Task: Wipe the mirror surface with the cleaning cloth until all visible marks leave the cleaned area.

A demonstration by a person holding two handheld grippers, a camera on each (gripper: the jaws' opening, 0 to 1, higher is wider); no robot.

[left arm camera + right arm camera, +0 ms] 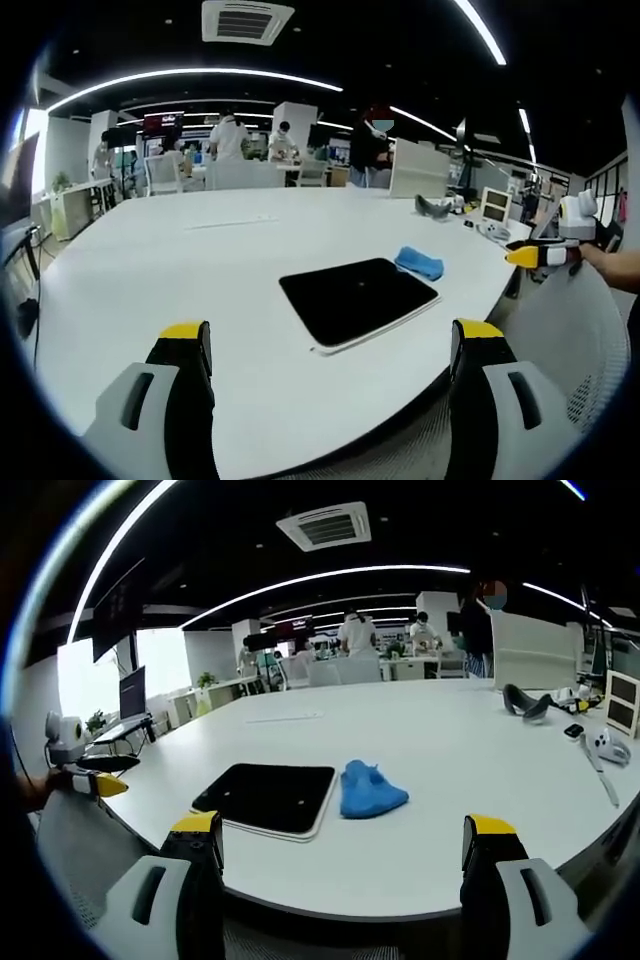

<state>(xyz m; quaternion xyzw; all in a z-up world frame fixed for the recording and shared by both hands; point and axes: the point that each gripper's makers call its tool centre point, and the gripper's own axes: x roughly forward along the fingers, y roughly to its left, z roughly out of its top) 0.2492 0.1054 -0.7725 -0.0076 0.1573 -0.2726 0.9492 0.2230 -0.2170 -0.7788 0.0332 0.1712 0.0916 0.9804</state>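
Two open hand-held grippers, left [331,345] and right [344,838], before mirror [268,797] and cloth [368,790].

White table [440,810], ppl at desks behind [355,635], ceiling vent [247,20].

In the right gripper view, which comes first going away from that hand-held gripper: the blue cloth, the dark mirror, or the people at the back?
1. The dark mirror and the blue cloth, side by side on the white table just ahead of the right hand-held gripper; mirror left, cloth right, too close to rank.
2. The grey headset, far right on the table.
3. The people, beyond the table's far edge.
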